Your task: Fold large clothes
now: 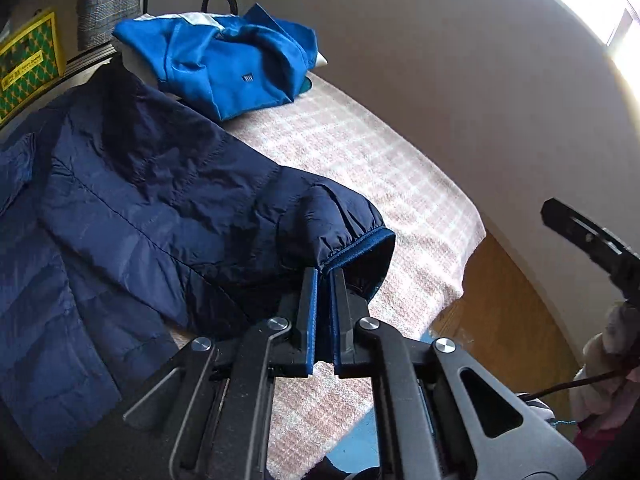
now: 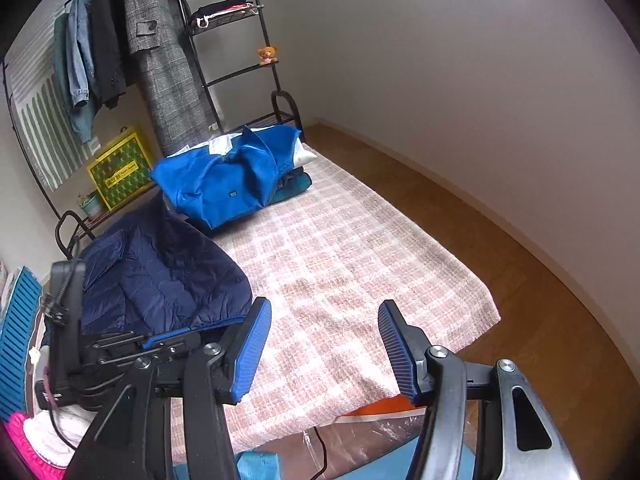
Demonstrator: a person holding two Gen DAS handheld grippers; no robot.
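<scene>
A navy quilted jacket (image 1: 120, 208) lies spread on a pink checked rug (image 1: 360, 168). Its sleeve reaches toward the camera, and my left gripper (image 1: 325, 276) is shut on the sleeve cuff (image 1: 360, 244), lifting it a little off the rug. In the right wrist view the same jacket (image 2: 160, 276) sits at the left of the rug (image 2: 340, 264). My right gripper (image 2: 324, 320) hangs open above the rug's near part with nothing between its blue pads. The left gripper's body (image 2: 120, 344) shows at the lower left of that view.
A bright blue garment (image 1: 224, 64) is piled on folded clothes at the rug's far end (image 2: 228, 176). Behind stand a black rack with hanging coats (image 2: 160, 60), a yellow box (image 2: 120, 168) and a shelf with a toy bear (image 2: 267, 55). Wooden floor (image 2: 500, 248) runs along the wall on the right.
</scene>
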